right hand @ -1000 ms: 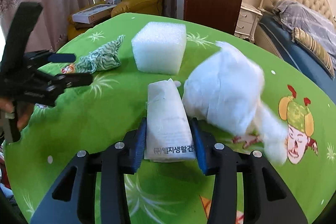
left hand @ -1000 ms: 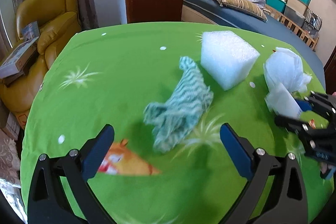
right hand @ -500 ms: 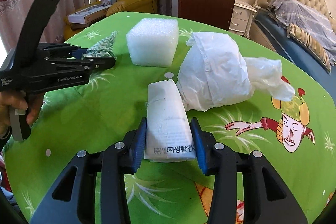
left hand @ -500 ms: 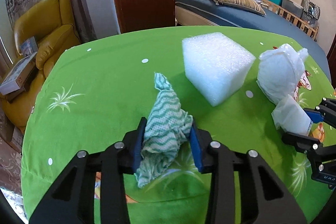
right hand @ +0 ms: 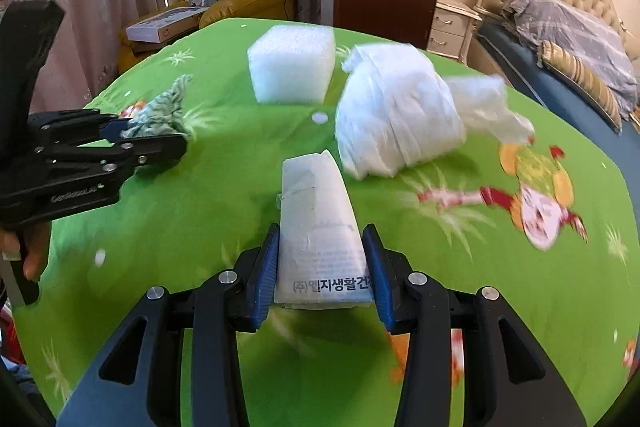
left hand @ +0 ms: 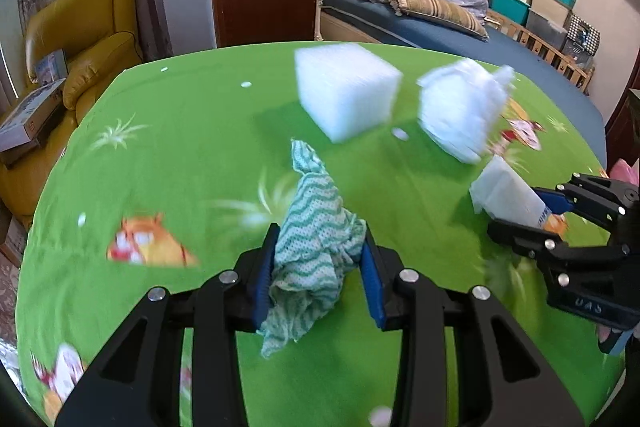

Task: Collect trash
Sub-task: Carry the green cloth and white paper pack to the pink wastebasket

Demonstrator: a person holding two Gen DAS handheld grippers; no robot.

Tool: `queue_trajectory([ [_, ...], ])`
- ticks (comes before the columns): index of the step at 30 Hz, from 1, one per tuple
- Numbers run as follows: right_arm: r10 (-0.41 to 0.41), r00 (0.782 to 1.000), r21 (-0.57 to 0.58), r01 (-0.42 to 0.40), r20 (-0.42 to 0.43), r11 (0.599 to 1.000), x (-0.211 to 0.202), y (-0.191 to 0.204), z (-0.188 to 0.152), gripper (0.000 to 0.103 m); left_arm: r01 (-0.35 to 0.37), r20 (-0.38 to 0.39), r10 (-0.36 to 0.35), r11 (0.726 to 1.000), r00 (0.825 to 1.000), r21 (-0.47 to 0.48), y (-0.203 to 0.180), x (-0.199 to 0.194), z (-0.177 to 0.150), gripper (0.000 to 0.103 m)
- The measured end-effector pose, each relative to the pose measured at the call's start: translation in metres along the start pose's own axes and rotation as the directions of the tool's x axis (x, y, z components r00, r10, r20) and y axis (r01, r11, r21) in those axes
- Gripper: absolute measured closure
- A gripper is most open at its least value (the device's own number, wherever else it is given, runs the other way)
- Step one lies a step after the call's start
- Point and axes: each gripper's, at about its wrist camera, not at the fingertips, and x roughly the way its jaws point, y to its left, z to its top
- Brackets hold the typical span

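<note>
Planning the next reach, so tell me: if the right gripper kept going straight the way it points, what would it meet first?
Probably the white plastic bag bundle: it lies just beyond the white packet clamped in the right gripper, slightly right of its line. Depth is uncertain.

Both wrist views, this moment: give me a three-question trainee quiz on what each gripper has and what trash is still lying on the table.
1. True or false: the left gripper is shut on the green-and-white striped cloth.
2. What does the right gripper hold? A) the white foam block B) a small white packet with printed text C) nothing
3. Fill in: two loose white items lie on the green tablecloth, the foam block and the ____ beside it.

Key
1. True.
2. B: the white packet sits between its pads.
3. The crumpled white plastic bag.
</note>
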Motion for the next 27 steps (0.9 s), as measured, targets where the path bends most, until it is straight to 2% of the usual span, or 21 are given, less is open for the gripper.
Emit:
queue_trajectory([
  [7, -0.016, 1.000, 0.043, 0.015, 0.021, 0.999, -0.034, -0.004, -0.042, 0.063, 0.068, 0.018, -0.069, 0.996, 0.997, 0.061, -0.052, -0.032, -0.048, 0.066],
  [14, -0.041, 0.997, 0.078, 0.036, 0.059, 0.996, -0.068, -0.007, -0.075, 0.063, 0.097, 0.048, -0.103, 0.989, 0.994, 0.112, -0.089, -0.056, -0.070, 0.066],
  [27, -0.097, 0.988, 0.129, 0.082, 0.116, 0.988, -0.110, -0.021, -0.107, 0.063, 0.106, 0.075, -0.121, 0.978, 0.990, 0.178, -0.115, -0.075, -0.075, 0.066],
])
